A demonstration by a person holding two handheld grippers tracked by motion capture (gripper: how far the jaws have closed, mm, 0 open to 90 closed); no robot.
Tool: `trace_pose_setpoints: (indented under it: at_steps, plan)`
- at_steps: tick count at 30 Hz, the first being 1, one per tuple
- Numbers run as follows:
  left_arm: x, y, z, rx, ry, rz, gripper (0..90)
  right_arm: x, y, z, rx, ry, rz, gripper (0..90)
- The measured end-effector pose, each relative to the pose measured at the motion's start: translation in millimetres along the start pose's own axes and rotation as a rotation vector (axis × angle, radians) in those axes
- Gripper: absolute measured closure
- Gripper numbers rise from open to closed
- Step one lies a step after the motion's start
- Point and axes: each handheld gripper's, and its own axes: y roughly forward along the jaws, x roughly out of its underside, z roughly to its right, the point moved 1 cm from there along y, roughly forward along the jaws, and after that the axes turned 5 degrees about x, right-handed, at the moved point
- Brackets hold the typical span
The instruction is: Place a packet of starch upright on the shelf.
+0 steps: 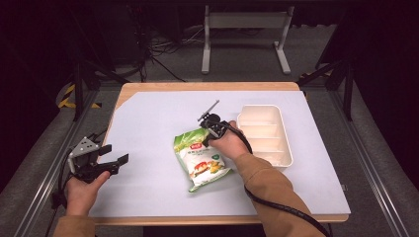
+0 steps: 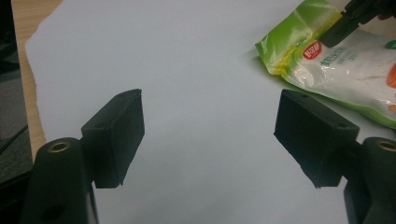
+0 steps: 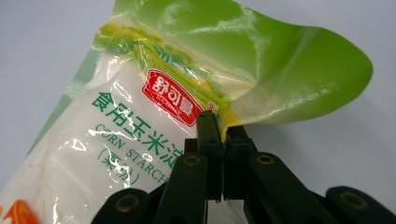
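Observation:
A green and white bag of corn starch (image 1: 200, 160) lies on the white sheet in the middle of the table. My right gripper (image 1: 204, 140) is shut on the bag's top green edge; in the right gripper view the two jaws (image 3: 223, 135) pinch the plastic of the bag (image 3: 140, 130) just right of the red logo, and the green flap curls up beyond them. My left gripper (image 1: 114, 154) rests at the left edge of the sheet, open and holding nothing. In the left gripper view its jaws (image 2: 210, 135) stand wide apart over bare sheet, with the bag (image 2: 345, 70) and the right gripper (image 2: 338, 30) at upper right.
A white divided tray (image 1: 284, 143) stands just right of the right hand. The white sheet (image 1: 158, 113) covers most of the wooden table (image 1: 197, 86). Dark floor, cables and a metal stand lie beyond the far edge.

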Motion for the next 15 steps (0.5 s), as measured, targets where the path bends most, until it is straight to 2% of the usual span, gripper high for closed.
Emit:
trace_pose_setpoints:
  at_steps: [6,8,9,15]
  plan:
    - [-1.6,0.0,-0.9,-0.001,0.002,0.008,24.9,-1.0,-26.9,-7.7,-0.026,-0.004,0.104,88.7]
    - [-2.0,-0.3,-1.5,0.001,-0.002,0.009,24.9,-1.0,-30.2,-8.7,-0.027,-0.011,0.112,88.7]
    - [-2.6,0.0,-1.9,0.003,-0.008,0.015,24.9,-1.0,-41.8,-13.2,-0.032,-0.029,0.141,88.7]
    - [-5.9,2.9,-1.4,0.010,-0.008,0.020,25.0,1.7,-70.1,-27.1,-0.044,-0.076,0.225,88.8]
